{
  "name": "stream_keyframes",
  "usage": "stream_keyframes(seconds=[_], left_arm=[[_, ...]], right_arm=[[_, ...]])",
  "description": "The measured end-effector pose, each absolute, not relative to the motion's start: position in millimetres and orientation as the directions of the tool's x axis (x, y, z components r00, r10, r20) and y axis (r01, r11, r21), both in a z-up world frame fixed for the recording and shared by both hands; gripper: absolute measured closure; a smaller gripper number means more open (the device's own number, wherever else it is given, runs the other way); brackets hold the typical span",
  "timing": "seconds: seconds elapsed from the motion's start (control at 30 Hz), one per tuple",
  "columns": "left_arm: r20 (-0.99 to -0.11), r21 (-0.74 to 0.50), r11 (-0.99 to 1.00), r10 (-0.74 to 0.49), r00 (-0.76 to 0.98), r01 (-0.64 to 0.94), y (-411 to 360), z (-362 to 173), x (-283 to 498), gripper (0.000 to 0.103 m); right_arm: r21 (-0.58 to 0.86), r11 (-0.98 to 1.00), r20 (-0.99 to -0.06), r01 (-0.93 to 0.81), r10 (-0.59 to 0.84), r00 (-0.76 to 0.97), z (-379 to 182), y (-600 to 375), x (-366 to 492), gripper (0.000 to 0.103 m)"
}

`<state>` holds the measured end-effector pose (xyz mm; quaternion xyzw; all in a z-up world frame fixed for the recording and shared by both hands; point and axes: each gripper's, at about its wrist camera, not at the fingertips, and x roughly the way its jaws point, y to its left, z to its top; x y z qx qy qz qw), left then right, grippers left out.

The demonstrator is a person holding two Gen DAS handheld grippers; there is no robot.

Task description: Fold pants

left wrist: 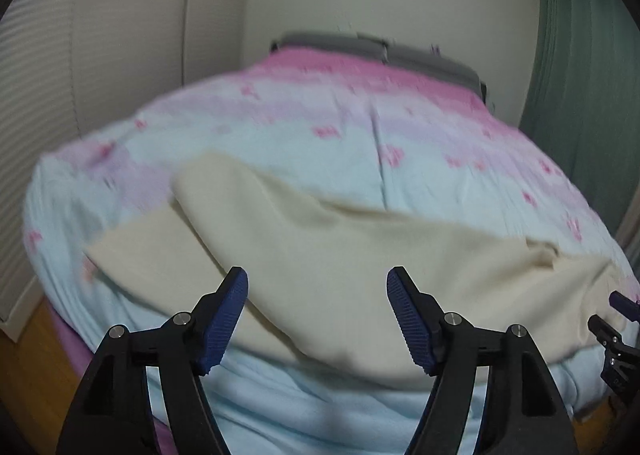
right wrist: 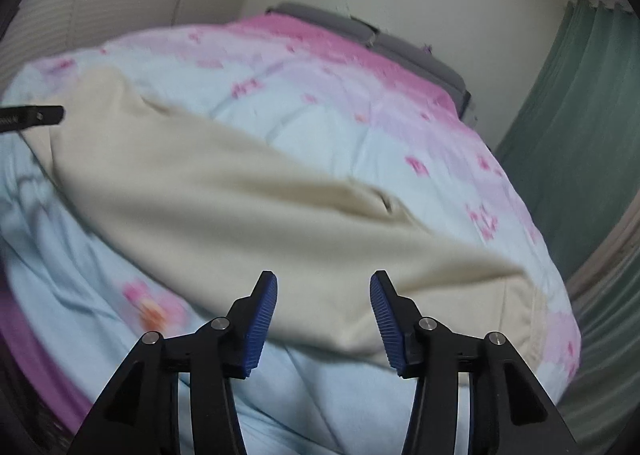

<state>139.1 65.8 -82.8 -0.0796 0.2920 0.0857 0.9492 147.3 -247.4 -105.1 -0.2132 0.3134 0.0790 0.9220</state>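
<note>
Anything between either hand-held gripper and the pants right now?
Nothing visible. The cream pants lie spread on the quilt, uncovered. The left hand-held gripper and right hand-held gripper are both open, with bare cloth straight ahead of their fingers. Contact cannot be judged through the blur.

Cream pants (right wrist: 256,191) lie on quilt (right wrist: 360,127); right gripper (right wrist: 323,279) jaws apart.

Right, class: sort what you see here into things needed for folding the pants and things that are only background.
For the job:
cream pants
left hand-held gripper, open
right hand-held gripper, open
pink and blue duvet, the surface under the pants

Background:
green curtain
grey pillows
</note>
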Motion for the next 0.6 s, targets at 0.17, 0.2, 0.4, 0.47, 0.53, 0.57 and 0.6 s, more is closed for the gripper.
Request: stream_keyframes(seconds=[0.17, 0.2, 0.4, 0.47, 0.53, 0.57, 0.6], left_arm=[[-0.548, -0.076, 0.959, 0.189, 0.815, -0.274, 114, -69, 147, 0.032], [-0.552, -0.083, 0.953, 0.2, 0.81, -0.292, 128, -69, 149, 0.032], [-0.585, -0.153, 0.898, 0.254, 0.77, -0.412, 213, -74, 152, 0.032], [-0.586, -0.169, 0.874, 0.283, 0.759, -0.456, 241, -74, 145, 0.032], [-0.585, -0.164, 0.862, 0.305, 0.751, -0.479, 257, -77, 137, 0.032], [-0.588, -0.157, 0.858, 0.316, 0.745, -0.488, 267, -79, 132, 0.032], [-0.592, -0.147, 0.855, 0.326, 0.737, -0.497, 276, -82, 128, 0.032]], right_arm=[[-0.236, 0.903, -0.613, -0.36, 0.149, 0.776, -84, -209, 165, 0.054], [-0.204, 0.903, -0.613, -0.378, 0.183, 0.769, -81, -200, 170, 0.054], [-0.031, 0.861, -0.612, -0.508, 0.385, 0.69, -65, -119, 210, 0.054], [0.004, 0.839, -0.611, -0.544, 0.432, 0.663, -61, -83, 217, 0.054], [0.024, 0.808, -0.61, -0.589, 0.479, 0.632, -59, -42, 221, 0.054], [0.026, 0.791, -0.61, -0.612, 0.497, 0.617, -60, -20, 222, 0.054], [0.025, 0.773, -0.611, -0.634, 0.514, 0.602, -61, 3, 221, 0.054]])
